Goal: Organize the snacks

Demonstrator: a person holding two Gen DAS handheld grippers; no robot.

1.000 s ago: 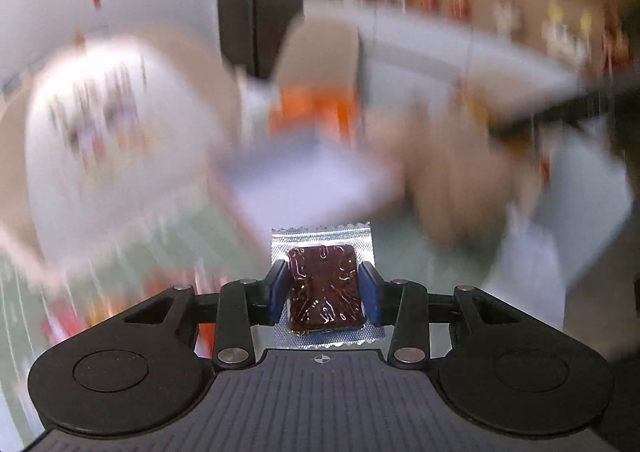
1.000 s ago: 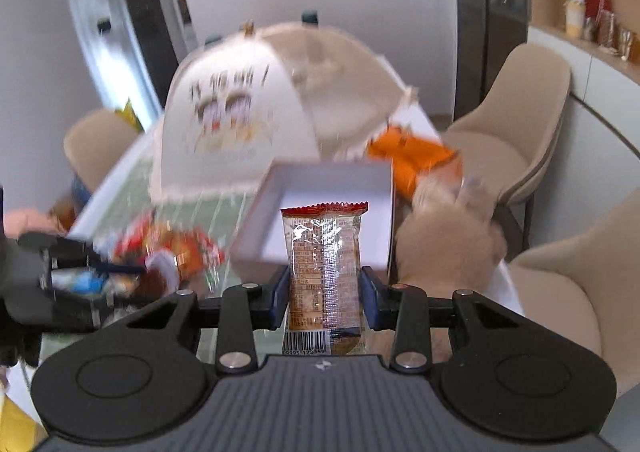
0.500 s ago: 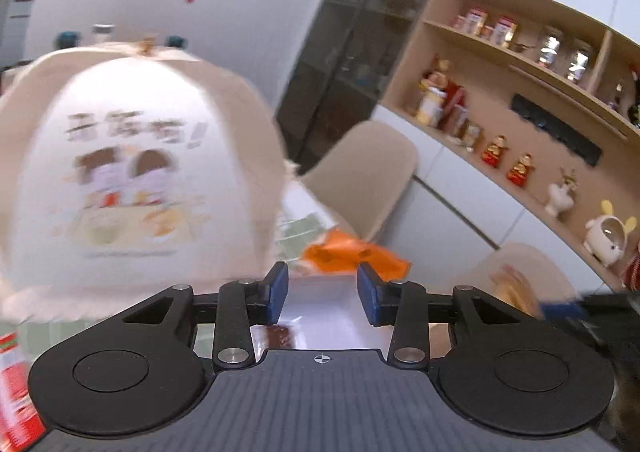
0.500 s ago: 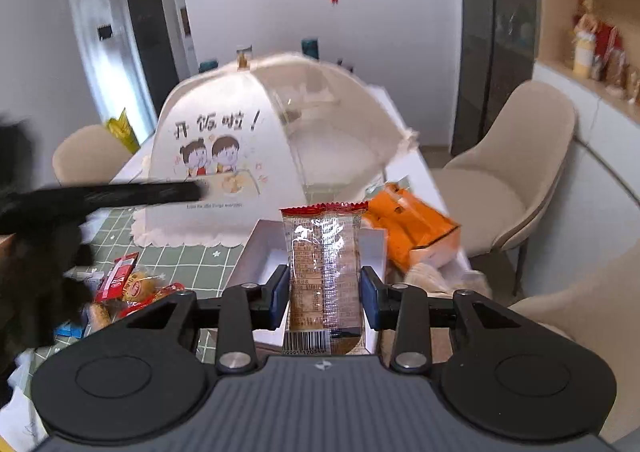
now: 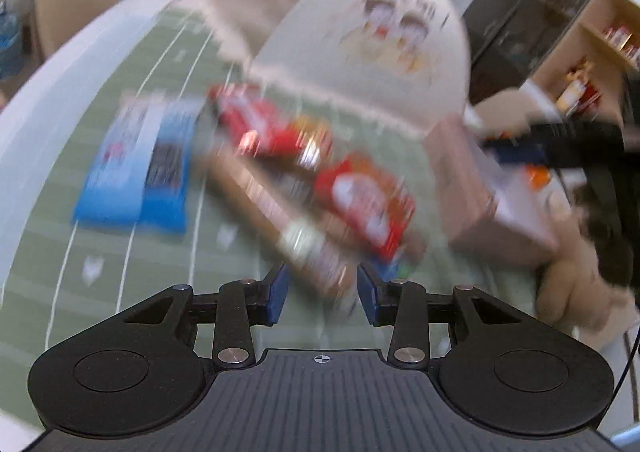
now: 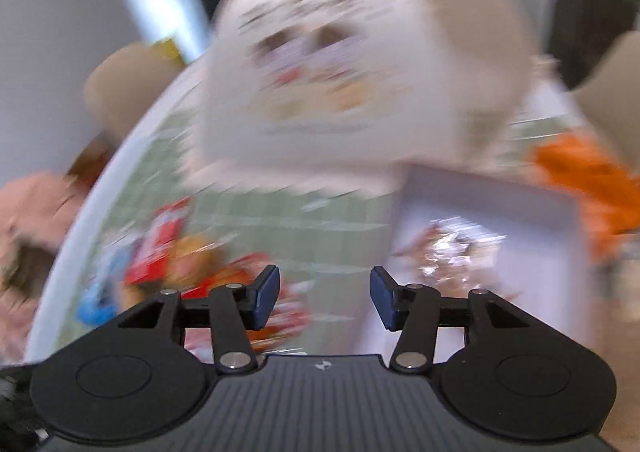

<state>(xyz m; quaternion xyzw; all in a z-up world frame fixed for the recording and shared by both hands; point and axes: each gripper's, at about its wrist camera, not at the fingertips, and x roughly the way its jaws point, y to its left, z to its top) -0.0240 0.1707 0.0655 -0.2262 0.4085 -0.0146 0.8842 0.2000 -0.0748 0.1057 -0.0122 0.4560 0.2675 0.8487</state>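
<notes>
Both views are motion-blurred, so detail is rough.

Change: a sec ago the left tongs (image 5: 323,294) gripped a dark brown square snack in clear foil wrap, and the right tongs (image 6: 324,298) gripped a tall clear-wrapped biscuit pack w/ a red top edge. Now both are empty. The right jaws have just been opening, nothing between them. A crinkly clear-and-silver wrapper (image 6: 452,252) now lies inside the shallow white rectangular cardboard box (image 6: 552,220), prob. the biscuit pack just dropped; too blurred to be sure. The brown snack isn't identifiable in either view.

Meaning: two items look delivered, and both hands seem to be heading for the next pick.

Left tongs: about half open, gripping nothing, pointing down at the loose pile left of the box on the green grid-pattern bench (image 5: 120,252): a red-orange pouch (image 5: 364,204), a red wrapper (image 5: 260,124) beyond it, a blue-and-white flat pack (image 5: 136,164) further left. A blurred tan stick pack (image 5: 288,224) shows between the pads; contact can't be told.

Right tongs: open, touching nothing, just left of the box, w/ the beige-and-white mesh food cover (image 6: 360,64) behind it.
</notes>
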